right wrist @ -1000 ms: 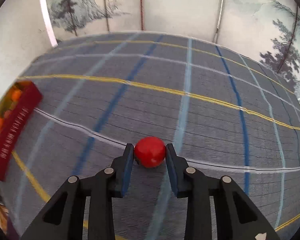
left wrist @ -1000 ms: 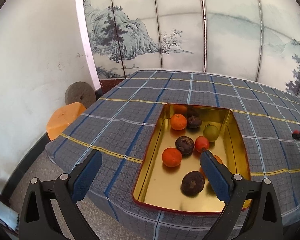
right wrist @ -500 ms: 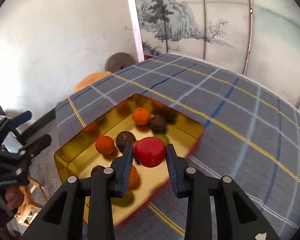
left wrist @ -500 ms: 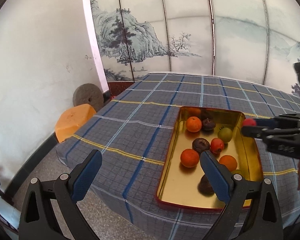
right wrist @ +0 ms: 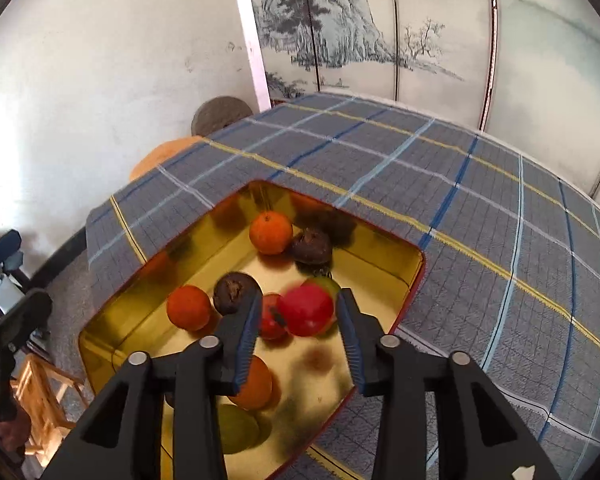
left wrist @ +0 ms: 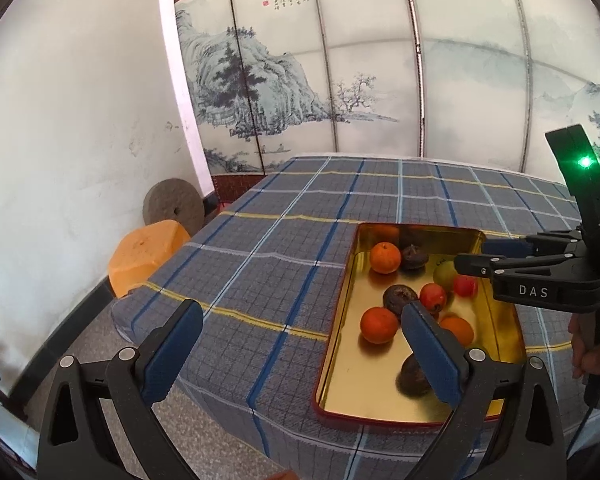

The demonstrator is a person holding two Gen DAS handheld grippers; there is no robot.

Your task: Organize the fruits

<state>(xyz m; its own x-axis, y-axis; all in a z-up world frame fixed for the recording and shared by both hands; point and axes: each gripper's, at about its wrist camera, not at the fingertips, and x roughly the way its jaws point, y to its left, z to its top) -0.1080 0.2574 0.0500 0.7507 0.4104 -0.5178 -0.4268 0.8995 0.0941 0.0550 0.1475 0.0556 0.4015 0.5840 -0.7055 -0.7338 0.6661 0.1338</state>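
Observation:
A gold tray (left wrist: 340,360) with a red rim (right wrist: 412,292) lies on the plaid tablecloth and holds several fruits: oranges (left wrist: 385,257), dark brown ones (left wrist: 398,298), a red one (left wrist: 433,295) and a green one (left wrist: 444,274). My right gripper (right wrist: 298,312) hovers over the tray's far right part, and its jaws are opening. A blurred red fruit (right wrist: 306,310) is between them, clear of both pads, and shows just below the right gripper (left wrist: 472,254) in the left wrist view. My left gripper (left wrist: 300,316) stands open and empty at the table's near edge.
An orange stool (left wrist: 148,256) and a round stone disc (left wrist: 172,208) stand on the floor left of the table. A painted folding screen (left wrist: 340,80) runs behind it. A hand (left wrist: 584,352) holds the right gripper's handle. The tablecloth (right wrist: 500,220) stretches away right of the tray.
The right gripper carried the red fruit from the bare cloth over the tray, then its jaws parted and let go of it. The left gripper has stayed open, almost still.

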